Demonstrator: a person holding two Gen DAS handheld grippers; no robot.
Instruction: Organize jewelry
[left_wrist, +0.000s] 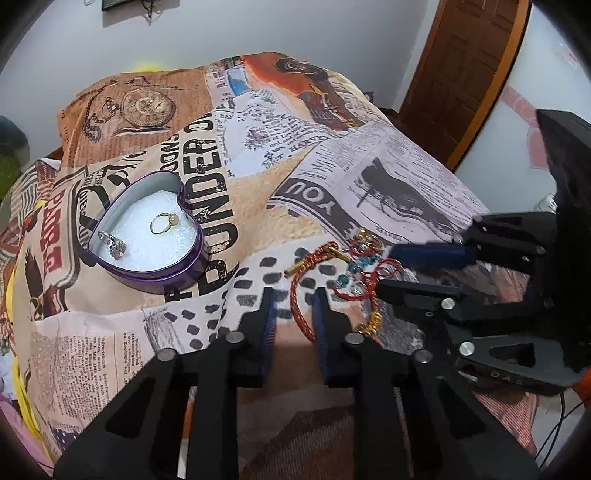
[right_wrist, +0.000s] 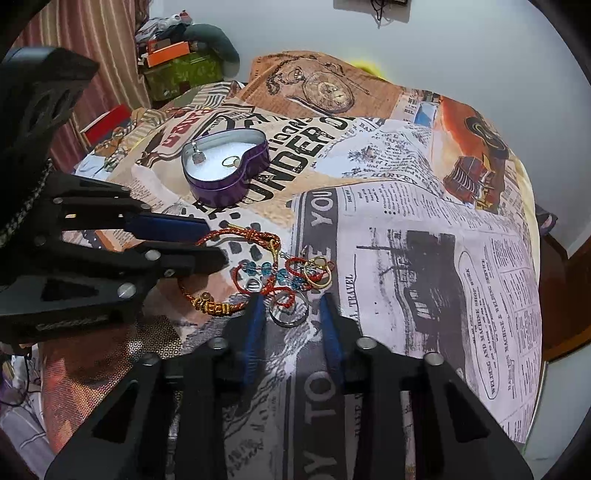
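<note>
Left wrist view: left claw (left_wrist: 293, 295) stands narrowly open astride the limp red cord bracelet (left_wrist: 301, 295) on the bed. Right claw (right_wrist: 288, 302), narrowly open, straddles a small, slippery silver ring (right_wrist: 289, 312); pinch its rim.

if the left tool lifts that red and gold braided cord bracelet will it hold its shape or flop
The red and gold braided cord bracelet will probably flop: it lies in a loose, uneven loop on the newspaper-print bedspread. It looks light, so it should lift easily. Its far end lies against the red thread bracelet with blue beads, so that one may drag along.
</note>
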